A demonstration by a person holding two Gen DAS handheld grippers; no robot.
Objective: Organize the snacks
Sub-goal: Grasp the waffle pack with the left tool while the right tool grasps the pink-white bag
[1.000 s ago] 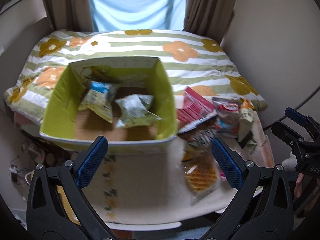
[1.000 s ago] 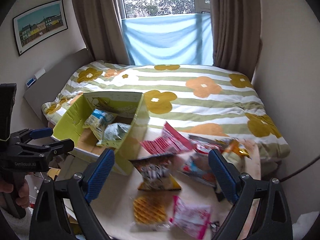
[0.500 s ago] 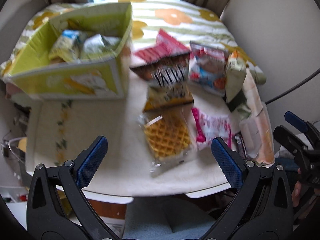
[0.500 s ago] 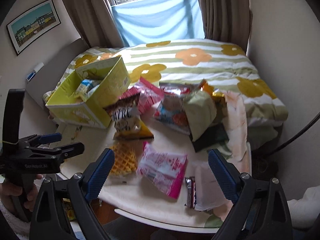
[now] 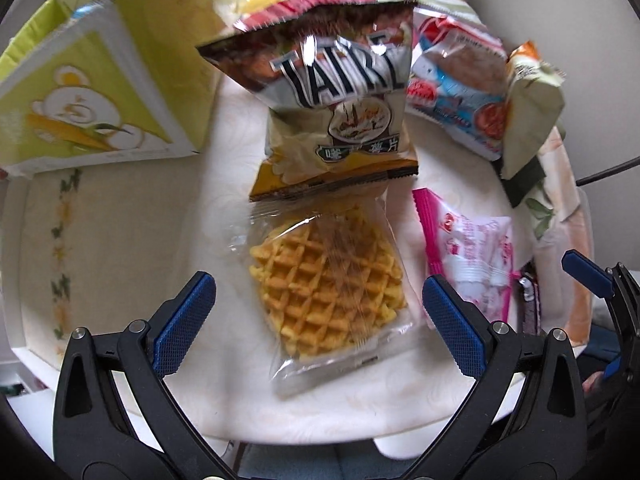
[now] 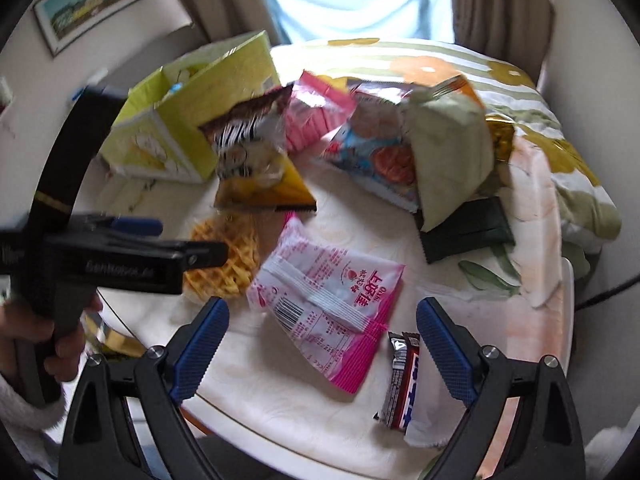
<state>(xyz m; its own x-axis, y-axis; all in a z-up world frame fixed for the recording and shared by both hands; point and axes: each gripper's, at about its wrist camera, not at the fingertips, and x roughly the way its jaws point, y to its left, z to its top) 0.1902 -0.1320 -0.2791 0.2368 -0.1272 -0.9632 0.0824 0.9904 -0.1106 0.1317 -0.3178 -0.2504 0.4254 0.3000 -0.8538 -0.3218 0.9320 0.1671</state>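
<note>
Waffle (image 5: 326, 280) in a clear crinkly wrapper, golden grid, lying flat mid-table at 6 o'clock of the chip bag (image 5: 336, 108). Left gripper (image 5: 320, 320) is spread wide around it, not touching. Right gripper (image 6: 322, 342) is spread too, over the pink packet (image 6: 332, 304). Green box (image 5: 92, 92) at 10 o'clock, contents hidden.

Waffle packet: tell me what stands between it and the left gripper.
Nothing visible. The left gripper is open, with the waffle packet lying flat on the table straight ahead of its fingers. The chip bag overlaps only the packet's far edge, and the pink packet lies off to its right.
</note>
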